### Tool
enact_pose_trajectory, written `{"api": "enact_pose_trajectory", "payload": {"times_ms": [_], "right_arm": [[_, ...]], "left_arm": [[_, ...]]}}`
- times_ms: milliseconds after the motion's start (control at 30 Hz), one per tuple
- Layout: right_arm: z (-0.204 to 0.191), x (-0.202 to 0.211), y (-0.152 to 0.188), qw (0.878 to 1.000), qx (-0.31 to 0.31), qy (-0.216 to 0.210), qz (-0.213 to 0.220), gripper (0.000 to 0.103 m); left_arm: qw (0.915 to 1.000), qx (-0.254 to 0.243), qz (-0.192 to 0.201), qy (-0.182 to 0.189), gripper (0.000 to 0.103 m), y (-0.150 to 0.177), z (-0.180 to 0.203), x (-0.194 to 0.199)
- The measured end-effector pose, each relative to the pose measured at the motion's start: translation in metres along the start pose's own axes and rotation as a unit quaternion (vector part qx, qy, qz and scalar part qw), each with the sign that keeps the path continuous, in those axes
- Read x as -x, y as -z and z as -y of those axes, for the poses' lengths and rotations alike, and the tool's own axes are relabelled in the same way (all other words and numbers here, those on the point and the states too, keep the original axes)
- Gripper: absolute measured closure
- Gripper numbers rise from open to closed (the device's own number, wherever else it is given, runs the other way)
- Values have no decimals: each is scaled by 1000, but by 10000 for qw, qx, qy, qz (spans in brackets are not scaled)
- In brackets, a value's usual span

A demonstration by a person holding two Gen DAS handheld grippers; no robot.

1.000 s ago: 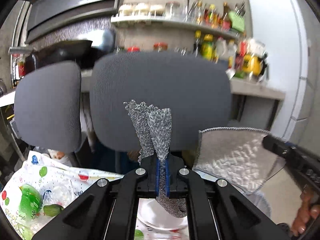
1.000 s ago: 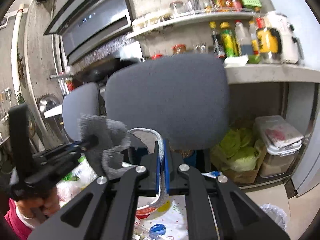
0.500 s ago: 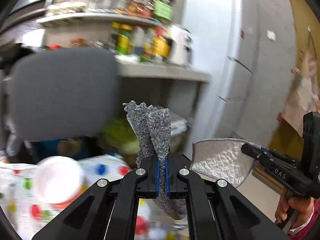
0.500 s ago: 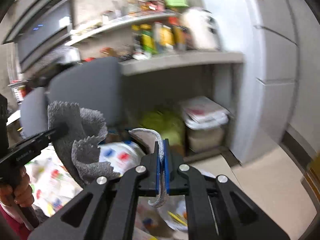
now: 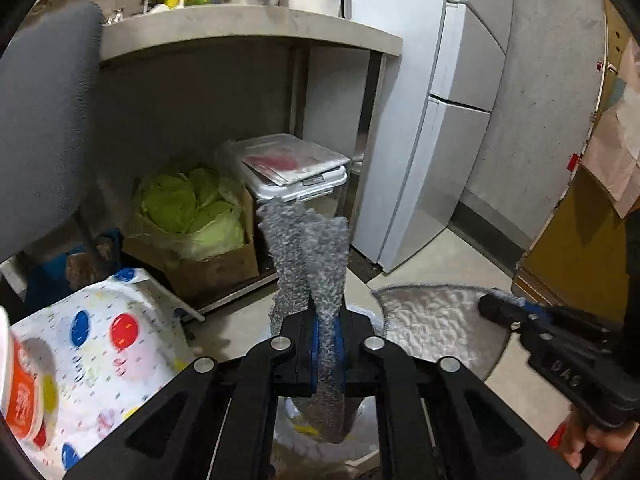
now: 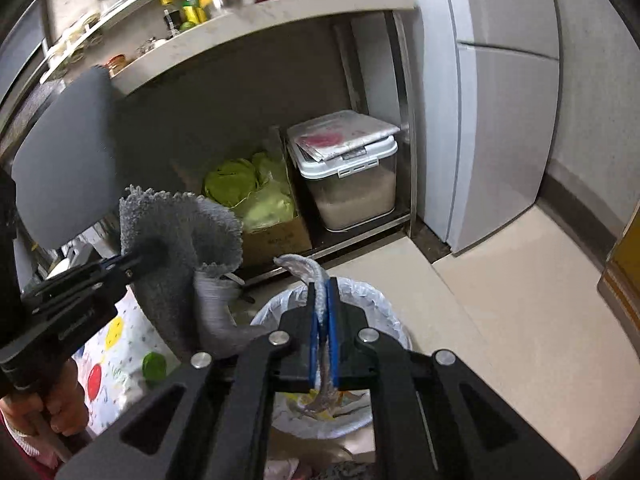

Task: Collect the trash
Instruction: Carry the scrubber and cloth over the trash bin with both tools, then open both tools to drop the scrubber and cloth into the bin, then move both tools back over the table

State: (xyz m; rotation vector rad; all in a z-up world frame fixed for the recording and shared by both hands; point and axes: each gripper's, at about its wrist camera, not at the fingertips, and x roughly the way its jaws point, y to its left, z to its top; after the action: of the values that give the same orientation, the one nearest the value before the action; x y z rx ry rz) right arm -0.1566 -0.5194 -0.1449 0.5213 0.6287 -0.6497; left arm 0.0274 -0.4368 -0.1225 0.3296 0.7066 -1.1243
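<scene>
Two grippers, left gripper (image 5: 327, 334) and right gripper (image 6: 323, 312), each pinch a grey cloth (image 5: 308, 252) above a lined bin (image 6: 372, 300) on beige floor (image 6: 500, 300) beside a fridge (image 5: 432, 120).

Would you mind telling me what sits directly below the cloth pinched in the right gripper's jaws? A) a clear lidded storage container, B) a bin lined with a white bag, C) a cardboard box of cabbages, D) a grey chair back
B: in the right wrist view, the cloth pinched by the right gripper hangs over the bag-lined bin on the floor.
</scene>
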Motion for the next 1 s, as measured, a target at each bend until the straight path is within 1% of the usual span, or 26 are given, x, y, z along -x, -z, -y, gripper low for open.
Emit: {"api": "enact_pose_trajectory", "payload": {"times_ms": [100, 133, 167, 200, 233, 267, 333, 467, 567, 667, 700, 767, 900, 967, 1000], "right_arm": [[5, -11, -4, 9999, -74, 4, -109, 96], [6, -12, -5, 9999, -57, 3, -132, 94], [5, -10, -5, 9999, -37, 10, -129, 89], [5, -9, -5, 9999, -18, 28, -101, 83], [5, -7, -6, 10000, 4, 17, -65, 65], [4, -3, -6, 10000, 52, 2, -3, 61], [-1, 2, -7, 9998, 177, 91, 67, 60], [-4, 11, -11, 9999, 117, 72, 94, 59], [-15, 28, -10, 9995, 244, 15, 174, 59], [-36, 45, -2, 9985, 512, -87, 165, 59], [-45, 51, 1, 9978, 623, -144, 145, 59], [-66, 62, 10, 9959, 823, -351, 143, 59], [-110, 71, 25, 9892, 1188, -861, 29, 59], [-137, 73, 33, 9831, 1385, -1195, -85, 59], [-151, 72, 38, 9794, 1500, -1346, -141, 59]], "left_arm": [[10000, 64, -56, -45, 84, -6, -6, -9], [9999, 92, -62, -95, 72, -8, -9, -10], [9999, 102, -58, -119, 62, -8, -9, -11], [9998, 120, -18, -141, 60, -8, -11, -10], [9997, 135, -15, -178, 58, -8, -13, -8], [9997, 148, -22, -188, 57, -7, -15, -7], [9995, 166, -71, -255, 55, -7, -18, -9], [9988, 317, -101, -360, 55, -3, -27, 3], [9980, 383, -56, -504, 55, 2, -32, 24], [9970, 443, 45, -639, 55, 15, -39, 60], [9957, 445, 33, -806, 55, 22, -43, 77], [9943, 469, 93, -954, 55, 34, -50, 101], [9876, 711, 76, -1398, 55, 69, -77, 156], [9816, 845, 60, -1711, 55, 85, -93, 176], [9753, 954, 13, -1991, 55, 99, -107, 190]]}}
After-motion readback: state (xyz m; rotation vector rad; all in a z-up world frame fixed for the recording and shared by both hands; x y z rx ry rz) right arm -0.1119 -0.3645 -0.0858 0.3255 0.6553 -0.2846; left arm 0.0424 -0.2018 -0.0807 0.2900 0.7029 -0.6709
